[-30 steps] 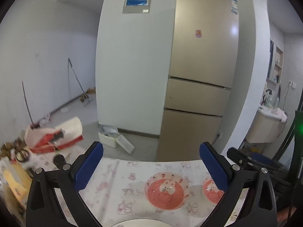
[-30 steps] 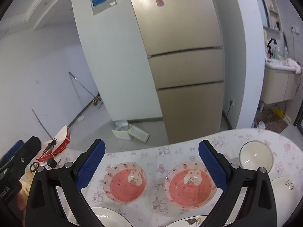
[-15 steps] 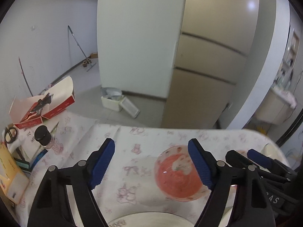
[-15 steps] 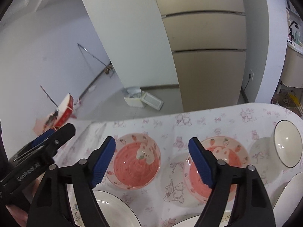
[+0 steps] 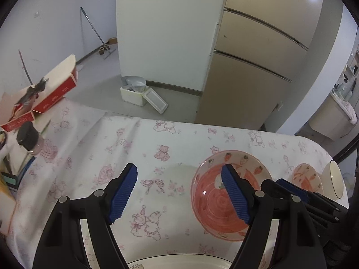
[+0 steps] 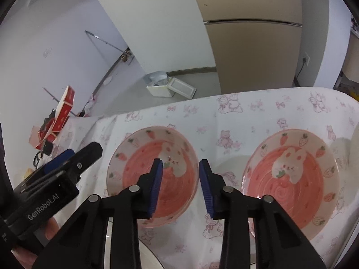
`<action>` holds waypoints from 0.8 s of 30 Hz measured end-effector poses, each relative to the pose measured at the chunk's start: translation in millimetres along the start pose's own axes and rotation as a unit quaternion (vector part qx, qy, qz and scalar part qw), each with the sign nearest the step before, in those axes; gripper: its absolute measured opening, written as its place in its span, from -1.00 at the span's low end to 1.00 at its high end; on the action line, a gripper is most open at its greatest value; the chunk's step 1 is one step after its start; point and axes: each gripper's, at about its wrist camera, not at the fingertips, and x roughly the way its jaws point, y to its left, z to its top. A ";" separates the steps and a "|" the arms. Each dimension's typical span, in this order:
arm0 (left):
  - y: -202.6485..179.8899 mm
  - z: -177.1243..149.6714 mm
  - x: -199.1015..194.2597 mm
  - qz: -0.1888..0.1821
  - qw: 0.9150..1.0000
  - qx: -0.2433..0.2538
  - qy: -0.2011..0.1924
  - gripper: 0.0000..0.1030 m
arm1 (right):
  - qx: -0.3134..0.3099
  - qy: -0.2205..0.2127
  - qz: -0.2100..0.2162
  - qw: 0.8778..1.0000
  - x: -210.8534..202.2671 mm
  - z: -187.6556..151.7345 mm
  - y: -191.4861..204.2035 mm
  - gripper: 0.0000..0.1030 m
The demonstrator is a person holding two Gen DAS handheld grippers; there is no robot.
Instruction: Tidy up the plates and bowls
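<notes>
- Left gripper wide, closing; left bowl's rim between jaws, untouched.
- Right gripper narrow, closing on same bowl's right rim; contact unclear.
- Second bowl right, on the tablecloth.

The left gripper pointed steeply downward, its jaws wide apart and closing with nothing pressed between the pads. The right gripper pointed down likewise, jaws much narrower and closing, pads touching nothing. The two grippers were side by side.
</notes>
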 end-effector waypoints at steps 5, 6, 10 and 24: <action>-5.6 -2.5 4.0 -0.002 1.000 0.008 0.012 0.14 | -0.027 -0.004 -0.029 0.999 -3.6 -2.0 10.4 -0.41; -6.6 -3.1 6.1 -0.001 1.000 0.010 0.016 0.06 | -0.039 -0.004 -0.044 0.998 -2.5 -2.6 14.4 -0.44; -7.9 -6.6 17.2 -0.003 0.999 0.007 0.043 -0.23 | -0.020 0.006 -0.076 0.997 4.7 -5.2 11.0 -0.58; -2.4 -20.2 55.5 -0.023 0.994 -0.024 0.104 -0.33 | 0.018 0.028 -0.041 0.999 31.7 -9.6 -2.2 -0.71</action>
